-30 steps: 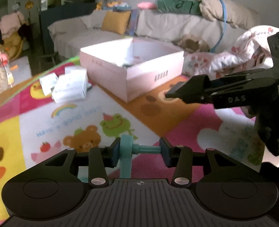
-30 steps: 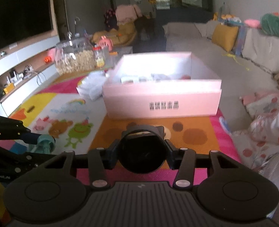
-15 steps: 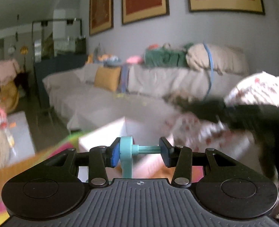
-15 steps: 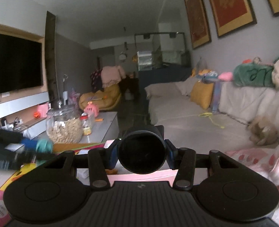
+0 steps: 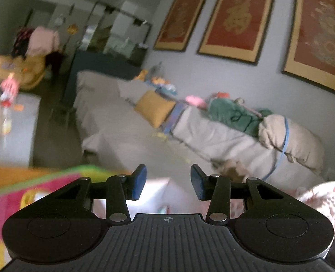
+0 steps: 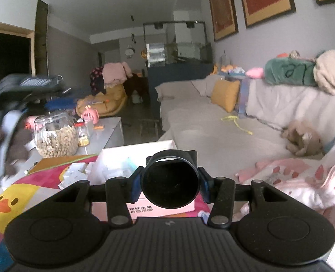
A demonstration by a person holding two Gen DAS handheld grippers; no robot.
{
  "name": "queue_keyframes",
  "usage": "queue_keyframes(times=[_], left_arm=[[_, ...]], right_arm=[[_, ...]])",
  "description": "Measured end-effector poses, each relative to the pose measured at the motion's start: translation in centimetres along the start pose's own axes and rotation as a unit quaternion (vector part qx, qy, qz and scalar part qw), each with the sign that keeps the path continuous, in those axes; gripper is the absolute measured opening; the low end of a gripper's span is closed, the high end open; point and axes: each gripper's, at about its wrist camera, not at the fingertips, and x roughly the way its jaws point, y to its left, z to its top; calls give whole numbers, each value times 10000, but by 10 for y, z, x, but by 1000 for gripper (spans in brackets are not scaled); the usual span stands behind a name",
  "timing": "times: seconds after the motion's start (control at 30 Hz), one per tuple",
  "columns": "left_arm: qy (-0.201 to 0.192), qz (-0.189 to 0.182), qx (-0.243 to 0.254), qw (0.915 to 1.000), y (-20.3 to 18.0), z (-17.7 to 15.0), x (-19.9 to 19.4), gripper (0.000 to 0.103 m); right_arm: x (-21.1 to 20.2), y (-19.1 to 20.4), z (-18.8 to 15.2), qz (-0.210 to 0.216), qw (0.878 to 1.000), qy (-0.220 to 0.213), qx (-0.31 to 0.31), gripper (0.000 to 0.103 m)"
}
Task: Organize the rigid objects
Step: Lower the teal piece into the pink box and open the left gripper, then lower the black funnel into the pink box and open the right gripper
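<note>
Cylinder (image 6: 170, 187) black, round, perhaps hollow

A black round cylinder (image 6: 170, 179) is sitting clamped end-on above the open pink box (image 6: 142, 158) holding small pale items.

Left wrist view was motion-blurred: pink box (image 5: 158, 195) below the jaws was a pale smear, contents unreadable, mostly hidden behind the left gripper (image 5: 168, 182) body. Right wrist view: black cylinder (image 6: 170, 184) between the jaws covered the box's (image 6: 113, 158) near wall and part of its label; items inside too small to identify. Left gripper (image 6: 13, 104) at far left blurred, cut by frame edge.
</note>
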Motion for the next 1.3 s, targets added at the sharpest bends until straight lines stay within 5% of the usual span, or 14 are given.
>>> queue_keyframes(times=[0.17, 0.3, 0.53, 0.83, 1.1, 1.3], left_arm=[[769, -253, -645, 9946, 40, -58, -30, 47], [1090, 622, -457, 9910, 55, -96, -38, 47], [853, 1519, 182, 9845, 71, -110, -57, 47], [724, 1845, -323, 9796, 88, -94, -43, 47], [695, 2353, -634, 9674, 107, -97, -69, 47], [722, 2409, -839, 9642, 123, -100, -86, 47]], right_arm=[[23, 6, 11, 219, 9994, 5, 253, 48], [58, 21, 42, 221, 9991, -171, 329, 49], [104, 46, 64, 320, 9993, 121, 143, 69], [89, 79, 13, 509, 9955, 573, -557, 72], [134, 169, 31, 1849, 9643, 1441, -1232, 75], [215, 240, 26, 1788, 9433, 2462, -1323, 75]])
